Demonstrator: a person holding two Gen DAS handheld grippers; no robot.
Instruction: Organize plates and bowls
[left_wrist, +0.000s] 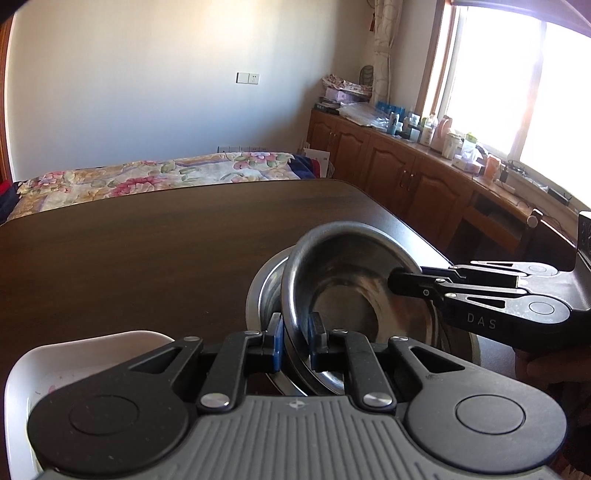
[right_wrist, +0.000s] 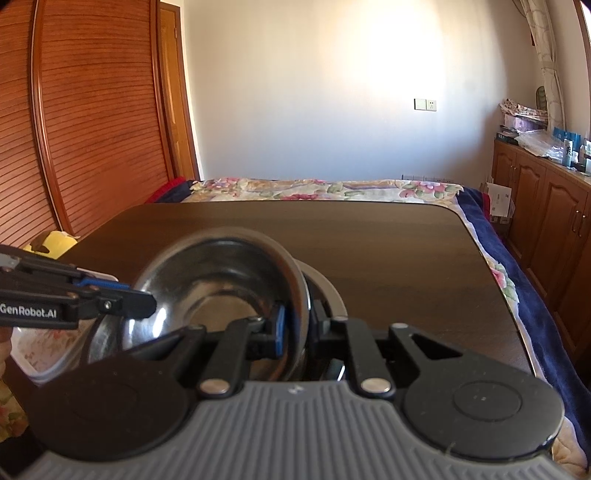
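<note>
Nearest the lens, the left hand-held gripper (left_wrist: 297, 341) is narrowed onto the rim of a steel bowl (left_wrist: 343, 284), one blue pad inside the wall and one outside. From the opposite side the right hand-held gripper (right_wrist: 295, 332) pinches the same bowl's rim in the same way, so the bowl hangs tilted between the two tools. Under it sits a second steel bowl (left_wrist: 264, 291) on the dark desk (left_wrist: 147, 240), the tilted one partly nested in it. A white dish (left_wrist: 26, 373) with a floral pattern lies just beside the left tool, at the near left of the desk. Beyond the bowls the desk's surface runs bare to its far edge, where a flowered bed (left_wrist: 155, 175) begins. The desk's right edge lies close to the bowls, with wooden cabinets (left_wrist: 406, 173) beyond a gap.
</note>
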